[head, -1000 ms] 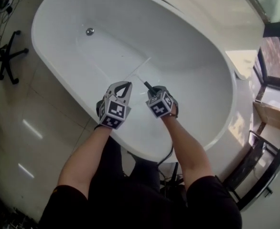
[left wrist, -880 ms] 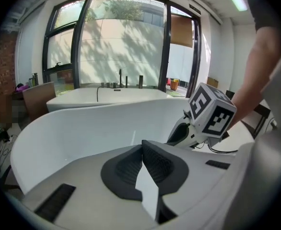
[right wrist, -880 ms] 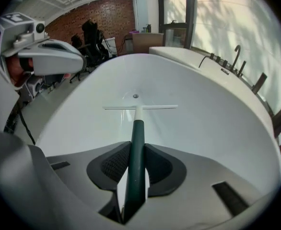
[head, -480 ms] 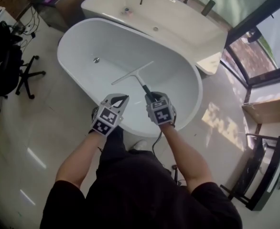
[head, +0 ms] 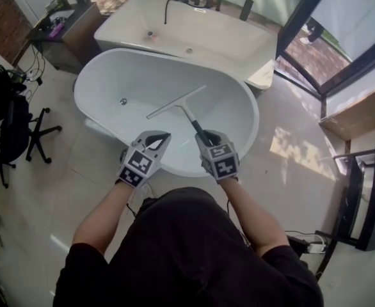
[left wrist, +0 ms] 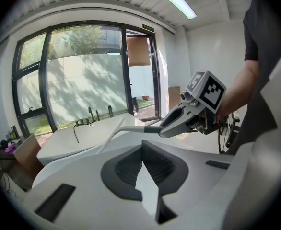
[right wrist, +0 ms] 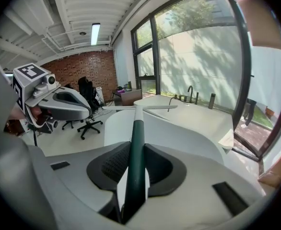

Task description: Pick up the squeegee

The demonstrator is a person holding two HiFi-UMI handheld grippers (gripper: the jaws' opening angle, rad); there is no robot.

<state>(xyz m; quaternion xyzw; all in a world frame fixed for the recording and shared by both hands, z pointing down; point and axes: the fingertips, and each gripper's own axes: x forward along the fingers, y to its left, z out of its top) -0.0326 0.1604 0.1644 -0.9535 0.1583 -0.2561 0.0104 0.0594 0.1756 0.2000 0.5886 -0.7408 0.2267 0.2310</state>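
The squeegee [head: 176, 103] has a long white blade and a dark green handle [right wrist: 137, 140]. My right gripper [head: 206, 136] is shut on that handle, and the blade points away from me over the oval white bathtub [head: 96, 73]. In the right gripper view the handle runs straight out between the pads to the blade [right wrist: 136, 108]. My left gripper [head: 163, 135] hangs beside it on the left, shut, with nothing between its pads [left wrist: 131, 163]. In the left gripper view the right gripper [left wrist: 162, 131] holds the squeegee [left wrist: 125, 128] in the air.
A second, rectangular tub [head: 194, 32] with black taps stands behind the oval one. Office chairs [head: 22, 132] and a cluttered desk are at the left. A black rack [head: 367, 197] stands at the right, near tall dark-framed windows [head: 315, 24].
Both grippers have risen well above the tub, and the squeegee has come up with the right one. The camera has pulled back, so the whole tub and more floor show.
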